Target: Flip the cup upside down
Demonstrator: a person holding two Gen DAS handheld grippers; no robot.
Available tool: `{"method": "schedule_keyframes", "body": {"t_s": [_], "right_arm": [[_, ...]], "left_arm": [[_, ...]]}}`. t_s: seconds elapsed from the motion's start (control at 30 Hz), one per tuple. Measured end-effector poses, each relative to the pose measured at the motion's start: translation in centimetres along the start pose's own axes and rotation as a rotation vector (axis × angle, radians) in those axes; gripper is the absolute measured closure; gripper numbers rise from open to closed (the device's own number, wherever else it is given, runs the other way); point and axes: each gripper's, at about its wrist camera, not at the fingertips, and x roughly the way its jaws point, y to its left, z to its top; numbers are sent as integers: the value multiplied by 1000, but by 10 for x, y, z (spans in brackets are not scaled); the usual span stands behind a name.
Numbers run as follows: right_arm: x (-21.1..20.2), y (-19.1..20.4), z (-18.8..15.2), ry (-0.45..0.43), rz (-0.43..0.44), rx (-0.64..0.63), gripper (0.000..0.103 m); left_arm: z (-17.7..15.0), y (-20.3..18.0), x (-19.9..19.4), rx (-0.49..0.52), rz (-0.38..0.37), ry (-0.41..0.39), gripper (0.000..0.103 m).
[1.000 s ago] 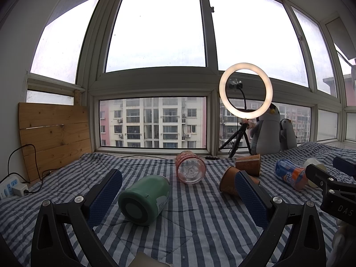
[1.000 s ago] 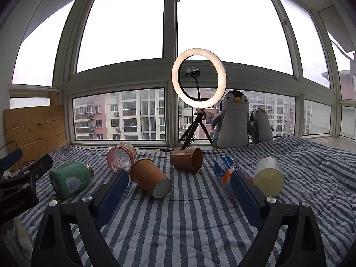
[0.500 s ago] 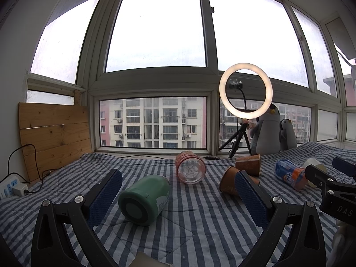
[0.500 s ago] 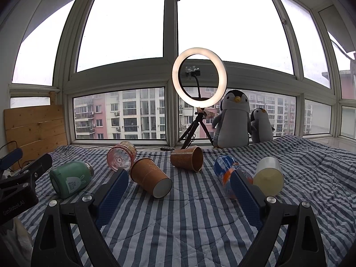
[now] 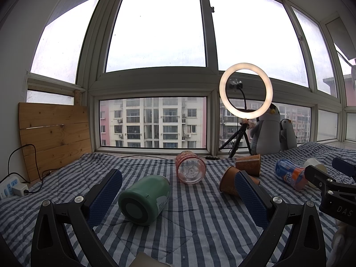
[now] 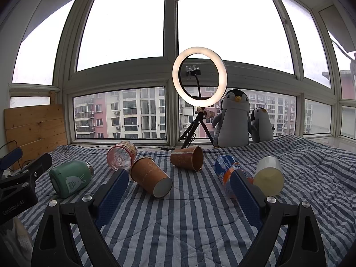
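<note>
Several cups lie on their sides on the striped bedspread [image 6: 189,218]. A green cup [image 5: 144,200] [image 6: 71,179] lies at the left, a pink clear cup [image 5: 190,170] [image 6: 122,158] behind it. Two brown paper cups [image 6: 151,179] [image 6: 188,158] lie in the middle, a blue-orange cup [image 6: 227,171] and a pale yellow cup [image 6: 269,175] at the right. My left gripper [image 5: 175,197] is open and empty, just short of the green cup. My right gripper [image 6: 178,194] is open and empty, short of the nearer brown cup.
A ring light on a tripod [image 6: 199,77] and two plush penguins [image 6: 234,118] stand at the window sill behind the cups. A wooden board [image 5: 53,138] leans at the left, with a power strip [image 5: 11,188] and cable beside it.
</note>
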Motion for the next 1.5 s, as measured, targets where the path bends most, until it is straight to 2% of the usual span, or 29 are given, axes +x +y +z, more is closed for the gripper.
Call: {"method": "schedule_keyframes", "body": {"t_s": [0.67,0.93,1.1,1.27,1.43,1.5], "right_arm": [[2,1,-2,8,1,-2,12],[15,6,-2,72,15,-19,12],[28,12,0,142,49,-50,12],[50,35,7,209,95,-104,12],[77,57,24,283,157,-88,12],[87,68,33,299,169,-92,5]], "left_arm": [[-1,2,2,-3,-2,6,1],[-1,15,8,-49,-13,43,1],[1,30,8,-60,-24,82,1],[9,54,-3,-40,4,75,1],[14,85,-11,2,73,48,1],[16,102,-11,-9,89,45,1]]}}
